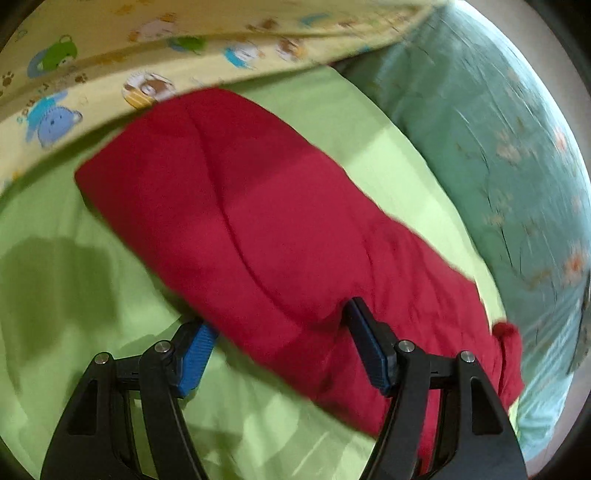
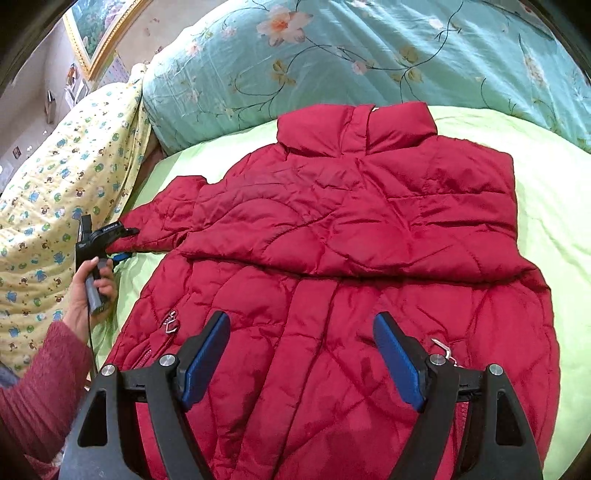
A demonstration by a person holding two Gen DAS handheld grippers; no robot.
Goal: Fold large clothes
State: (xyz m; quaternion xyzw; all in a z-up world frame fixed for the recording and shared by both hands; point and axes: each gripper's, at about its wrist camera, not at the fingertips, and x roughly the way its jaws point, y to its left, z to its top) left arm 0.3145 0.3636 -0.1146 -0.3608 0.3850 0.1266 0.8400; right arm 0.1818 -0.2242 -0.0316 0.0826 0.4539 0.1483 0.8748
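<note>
A red quilted jacket [image 2: 351, 240] lies front up on the green sheet [image 2: 546, 206], collar toward the far side, with a folded layer across its chest. Its left sleeve [image 2: 166, 221] sticks out to the left. My left gripper [image 2: 123, 243], held by a person's hand [image 2: 85, 295], is at that sleeve's end. In the left wrist view the sleeve [image 1: 240, 206] runs between the fingers of the left gripper [image 1: 277, 317], whose jaws stand open astride it. My right gripper [image 2: 302, 321] hovers open over the jacket's lower front, holding nothing.
A teal floral quilt [image 2: 332, 55] is bunched along the far side of the bed. A yellow quilt with cartoon animals [image 2: 55, 184] lies heaped on the left. Metal zip pulls [image 2: 170, 321] sit on the jacket's pockets. A framed picture [image 2: 99, 29] hangs on the wall behind.
</note>
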